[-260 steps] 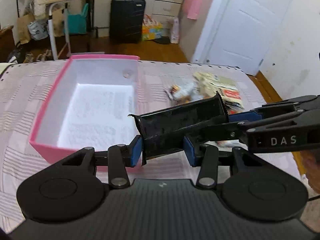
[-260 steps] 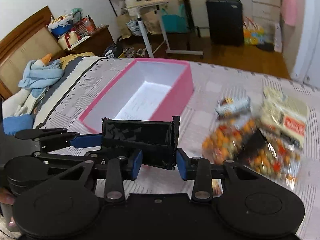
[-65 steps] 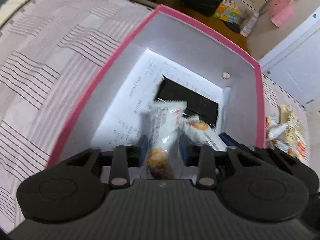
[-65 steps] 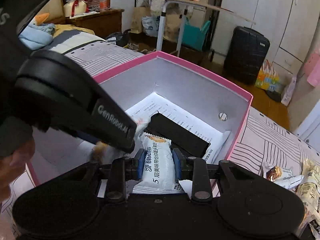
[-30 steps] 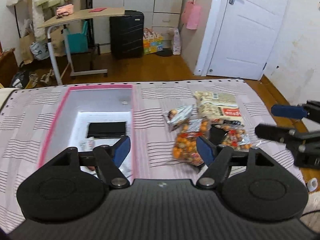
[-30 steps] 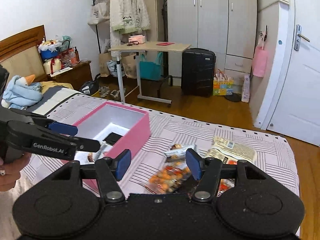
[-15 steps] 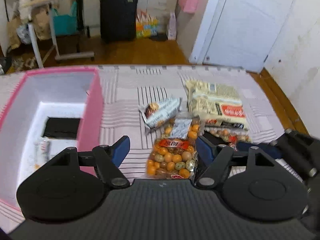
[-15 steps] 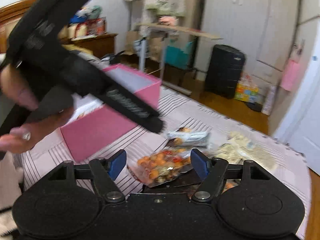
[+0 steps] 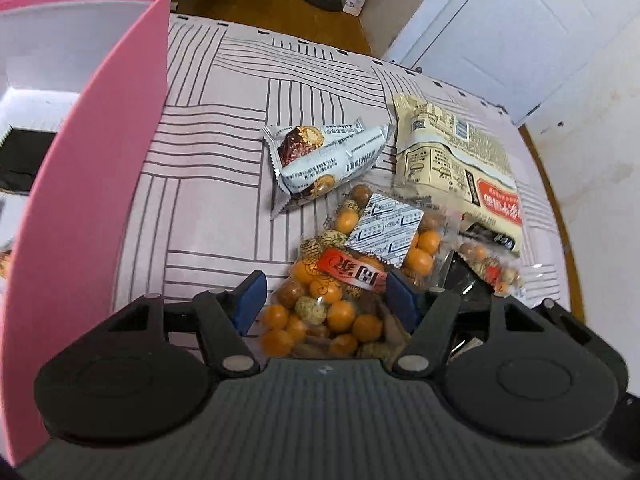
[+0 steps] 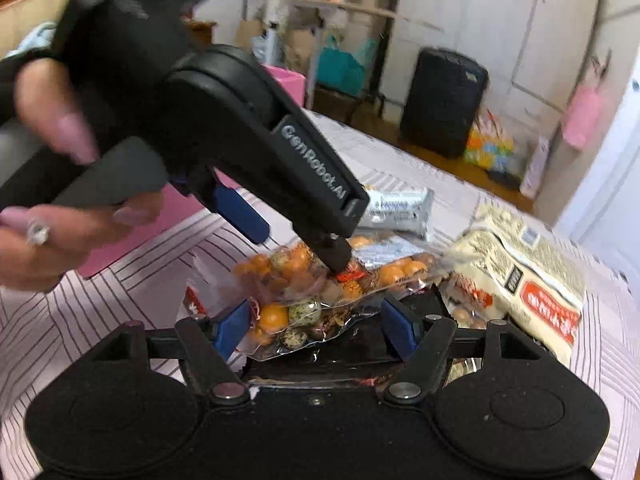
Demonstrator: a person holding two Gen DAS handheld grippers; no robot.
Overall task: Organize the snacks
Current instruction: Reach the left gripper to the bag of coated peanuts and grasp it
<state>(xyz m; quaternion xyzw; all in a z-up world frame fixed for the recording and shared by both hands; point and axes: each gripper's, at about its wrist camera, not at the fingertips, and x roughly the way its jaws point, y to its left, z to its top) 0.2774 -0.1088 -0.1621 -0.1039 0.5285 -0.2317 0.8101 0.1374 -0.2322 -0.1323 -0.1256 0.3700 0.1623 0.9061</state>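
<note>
left tool (image 9: 325, 300): spread wide, straddling clear nut bag (image 9: 340, 280)
right tool (image 10: 314, 326): spread wide, around same bag's end
nut bag: on striped bed (image 9: 208, 184), beside pink box (image 9: 100, 168)

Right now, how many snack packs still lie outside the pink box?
5, perhaps more hidden: nut bag between the left claw fingers; white bar beyond it; cream pack on the right; second nut bag and black pack partly covered.
</note>
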